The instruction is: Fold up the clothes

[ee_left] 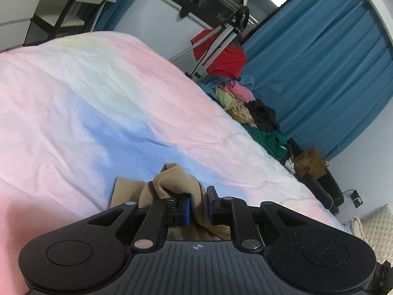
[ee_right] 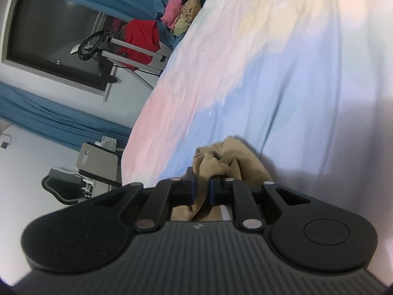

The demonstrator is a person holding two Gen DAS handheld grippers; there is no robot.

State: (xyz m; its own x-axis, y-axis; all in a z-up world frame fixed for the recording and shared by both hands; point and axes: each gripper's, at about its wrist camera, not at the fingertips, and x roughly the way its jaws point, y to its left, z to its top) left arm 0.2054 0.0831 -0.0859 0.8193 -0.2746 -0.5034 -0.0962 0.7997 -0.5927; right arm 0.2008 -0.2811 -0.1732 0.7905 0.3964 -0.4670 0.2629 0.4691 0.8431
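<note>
A tan garment [ee_left: 172, 179] is bunched in my left gripper [ee_left: 197, 207], which is shut on it, the cloth pinched between the blue pads just above the pastel bedspread [ee_left: 98, 98]. In the right wrist view my right gripper [ee_right: 201, 189] is shut on the same tan garment [ee_right: 233, 157], with folds bulging out past the fingertips and hanging below the jaws. That view is rolled sideways over the bedspread [ee_right: 270, 61]. Most of the garment is hidden behind the gripper bodies.
A pile of clothes [ee_left: 248, 108] in pink, green, tan and black lies along the bed's far edge, also in the right wrist view [ee_right: 189, 7]. A red cloth [ee_left: 226, 59] hangs on a metal frame by blue curtains [ee_left: 319, 73]. A cardboard box [ee_left: 310, 163] sits beside the bed.
</note>
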